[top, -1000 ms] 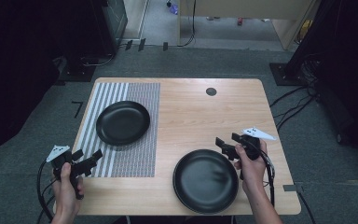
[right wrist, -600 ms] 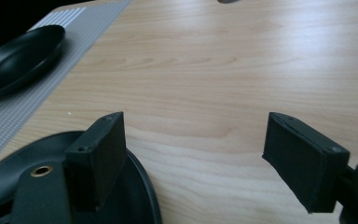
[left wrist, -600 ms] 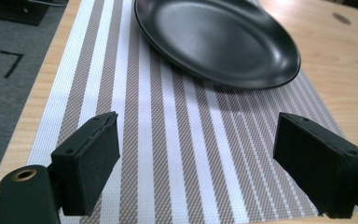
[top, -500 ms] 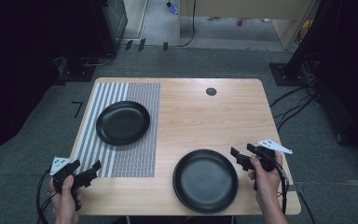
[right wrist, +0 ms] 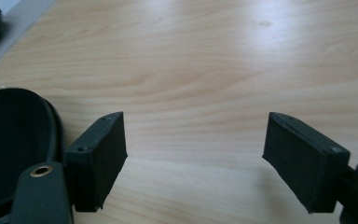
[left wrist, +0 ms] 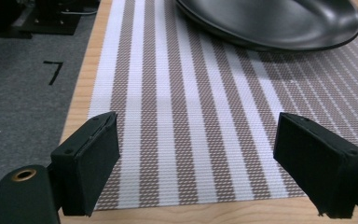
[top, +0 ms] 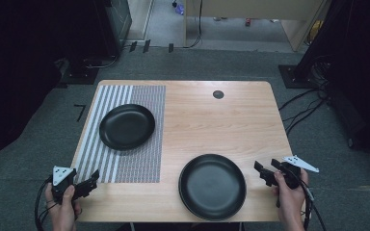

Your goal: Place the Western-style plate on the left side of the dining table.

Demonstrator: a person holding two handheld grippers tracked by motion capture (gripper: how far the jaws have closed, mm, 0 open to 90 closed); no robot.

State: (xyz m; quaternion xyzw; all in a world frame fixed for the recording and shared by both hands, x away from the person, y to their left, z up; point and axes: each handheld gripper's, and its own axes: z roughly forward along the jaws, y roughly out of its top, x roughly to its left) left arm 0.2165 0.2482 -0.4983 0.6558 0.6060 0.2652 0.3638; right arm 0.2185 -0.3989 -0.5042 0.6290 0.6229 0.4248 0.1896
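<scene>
Two black plates are on the wooden table (top: 207, 120). One plate (top: 127, 126) (left wrist: 270, 21) rests on the striped placemat (top: 125, 139) (left wrist: 191, 121) at the left. The other plate (top: 212, 186) (right wrist: 14, 140) lies on bare wood near the front edge. My left gripper (top: 90, 181) (left wrist: 196, 158) is open over the mat's near left corner, nothing between its pads. My right gripper (top: 264, 171) (right wrist: 196, 154) is open just right of the front plate, low over the wood and holding nothing.
A small dark round disc (top: 218, 94) sits in the tabletop near the far edge. Grey carpet (top: 38, 139) surrounds the table, with cables (top: 303, 110) on the floor at the right and dark equipment at the back left.
My right gripper has pulled back from above the front plate to the right and toward the near edge. My left gripper has sunk slightly toward the near left corner. Both plates have stayed put.
</scene>
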